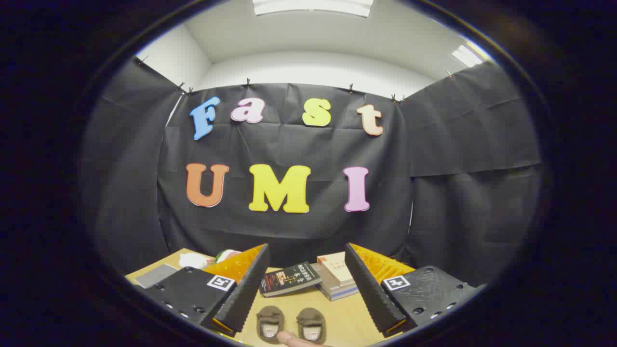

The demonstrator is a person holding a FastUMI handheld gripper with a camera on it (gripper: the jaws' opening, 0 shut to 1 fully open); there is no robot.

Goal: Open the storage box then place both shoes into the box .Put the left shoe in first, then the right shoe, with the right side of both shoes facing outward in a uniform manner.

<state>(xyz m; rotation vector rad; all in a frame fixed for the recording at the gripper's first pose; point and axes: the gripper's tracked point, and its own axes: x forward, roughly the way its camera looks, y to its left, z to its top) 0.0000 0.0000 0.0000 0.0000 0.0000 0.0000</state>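
Tool (pixel 305 289) fingers spread wide, two shoes (pixel 290 325) on table between them

A dark-covered book (pixel 290 278) lies flat on the wooden bench (pixel 347 318), just beside a small stack of books (pixel 337 277) with a pale cover on top. Farther off along the bench sit a grey flat pad (pixel 155 274) and a white-and-green bundle (pixel 207 259).
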